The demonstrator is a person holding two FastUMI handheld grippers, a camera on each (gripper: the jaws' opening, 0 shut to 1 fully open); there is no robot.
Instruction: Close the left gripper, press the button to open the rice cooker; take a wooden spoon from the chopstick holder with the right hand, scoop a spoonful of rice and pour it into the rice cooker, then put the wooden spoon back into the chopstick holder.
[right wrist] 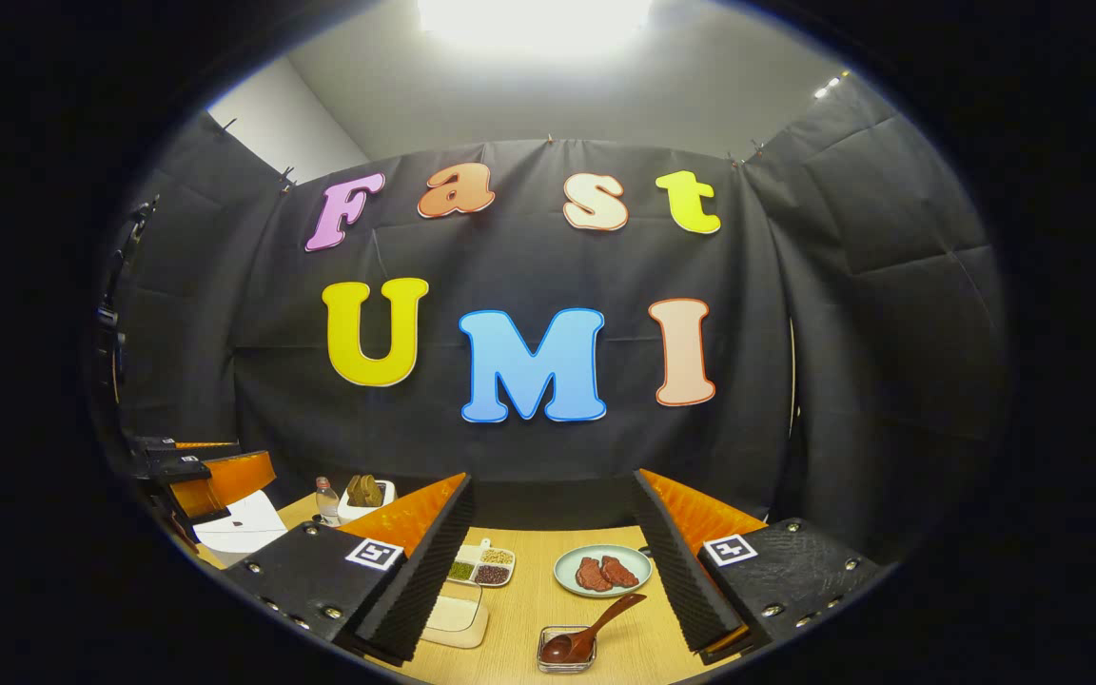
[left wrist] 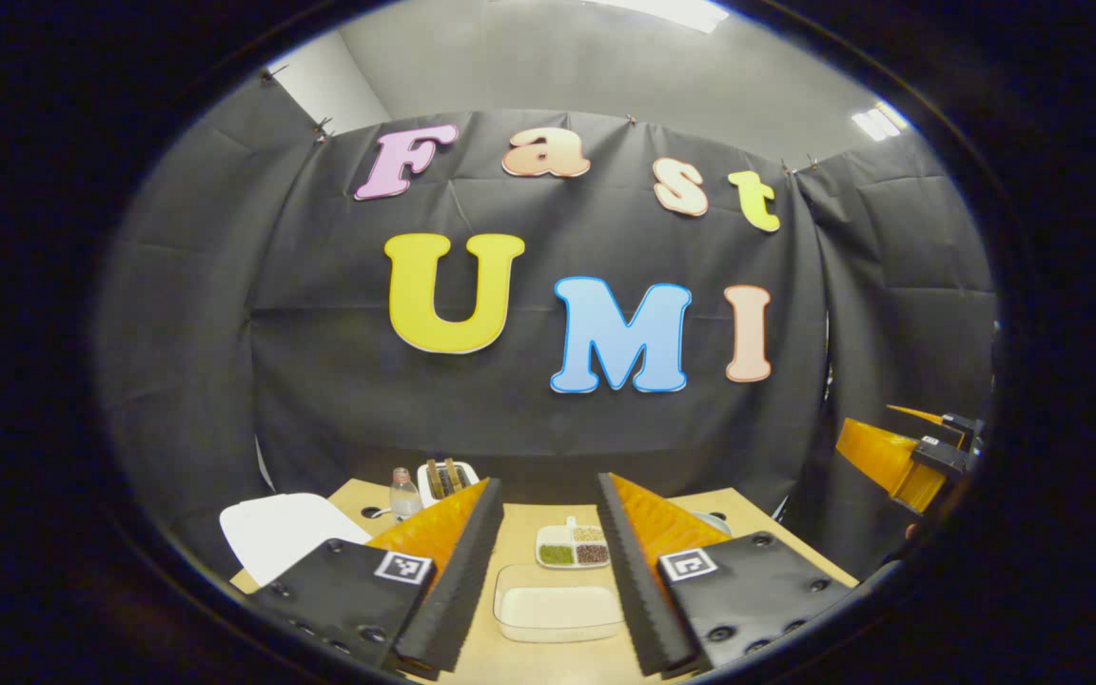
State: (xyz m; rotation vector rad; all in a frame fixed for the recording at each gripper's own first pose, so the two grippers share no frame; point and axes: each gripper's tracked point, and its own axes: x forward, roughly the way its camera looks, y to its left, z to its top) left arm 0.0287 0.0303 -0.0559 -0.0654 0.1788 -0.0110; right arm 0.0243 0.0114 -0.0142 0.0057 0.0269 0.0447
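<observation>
no readable text; coded squares on each gripper [left wrist: 548, 571].

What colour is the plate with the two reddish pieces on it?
Pale green plate, seen best in the right gripper view, behind the wooden spoon.

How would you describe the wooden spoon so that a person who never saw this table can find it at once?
In the right gripper view, look at the near edge of the wooden table. In front of the pale plate with red pieces stands a small clear holder. The wooden spoon rests in it, its dark brown handle slanting up to the right.
</observation>
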